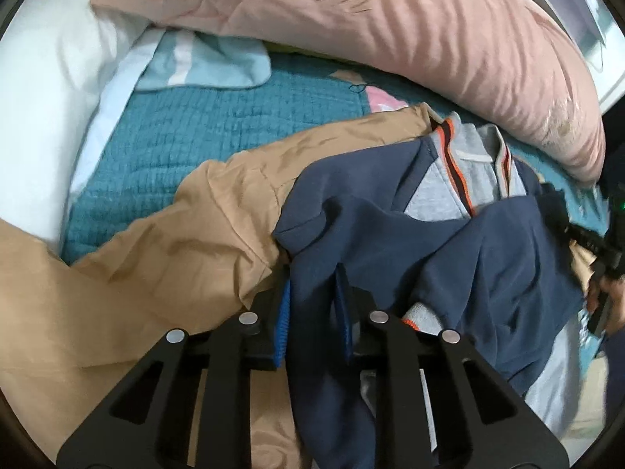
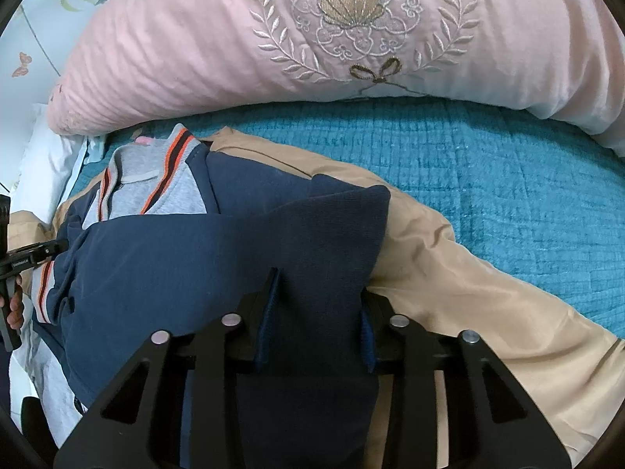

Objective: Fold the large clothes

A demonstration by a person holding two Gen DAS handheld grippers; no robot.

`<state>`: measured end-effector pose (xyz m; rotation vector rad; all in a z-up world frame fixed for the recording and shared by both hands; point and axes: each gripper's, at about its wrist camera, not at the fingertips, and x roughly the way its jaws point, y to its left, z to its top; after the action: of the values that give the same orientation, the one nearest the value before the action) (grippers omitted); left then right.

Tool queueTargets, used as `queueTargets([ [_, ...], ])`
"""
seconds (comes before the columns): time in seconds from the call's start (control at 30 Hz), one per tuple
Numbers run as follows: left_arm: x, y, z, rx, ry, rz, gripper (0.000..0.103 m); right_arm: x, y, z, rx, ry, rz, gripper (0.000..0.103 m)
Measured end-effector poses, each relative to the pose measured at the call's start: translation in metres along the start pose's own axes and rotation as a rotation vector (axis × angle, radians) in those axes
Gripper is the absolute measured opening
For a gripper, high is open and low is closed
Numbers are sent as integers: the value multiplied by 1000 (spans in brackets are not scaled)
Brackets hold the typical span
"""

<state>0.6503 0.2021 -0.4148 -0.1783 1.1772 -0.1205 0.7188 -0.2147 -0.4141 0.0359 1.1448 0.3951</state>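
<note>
**Both grippers bunched up in the navy sweatshirt on the bed**

Left wrist view first: the left gripper points steeply down and its blue-padded fingers sit narrow, pinching a fold of the navy sweatshirt. The fabric runs right between the pads and hangs down past them toward the camera, so it's a real grip. The sweatshirt has a grey collar with orange and dark stripes, plus a grey cuff with an orange edge peeking out just beside the right finger. It's lying on top of a tan garment, shiny-looking stuff, which spreads out to the left over the teal quilt. Behind all that there's a big pink comforter and a white pillow off to the left. At the far right edge you can see the other gripper's black frame and the hand holding it.

Right wrist view: the right gripper is also fairly narrow, clamped on a thick bundle of the same sweatshirt, cloth filling the whole gap between the pads. The folded edge ends just ahead of the fingers, with the collar further back on the left. Tan garment underneath again, then the quilt, then the comforter with its embroidered shell and leaf pattern
</note>
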Motion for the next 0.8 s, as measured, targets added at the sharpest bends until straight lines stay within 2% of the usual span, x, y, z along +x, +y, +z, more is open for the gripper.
queueTargets([
  [0.13, -6, -7, -1, 20, -26, 25, 17, -9, 6, -1, -21, -30, -4, 15],
  [0.33, -33, -11, -5, 24, -90, -18, 16, -28, 19, -1, -42, -77, -3, 9],
  [0.6, -64, -20, -15, 71, -156, -79, 16, -54, 29, -4, -32, -122, 47, 8],
  [0.8, -93, -31, -37, 137, -206, -98, 16, -92, 43, -22, -75, -166, 63, 8],
])
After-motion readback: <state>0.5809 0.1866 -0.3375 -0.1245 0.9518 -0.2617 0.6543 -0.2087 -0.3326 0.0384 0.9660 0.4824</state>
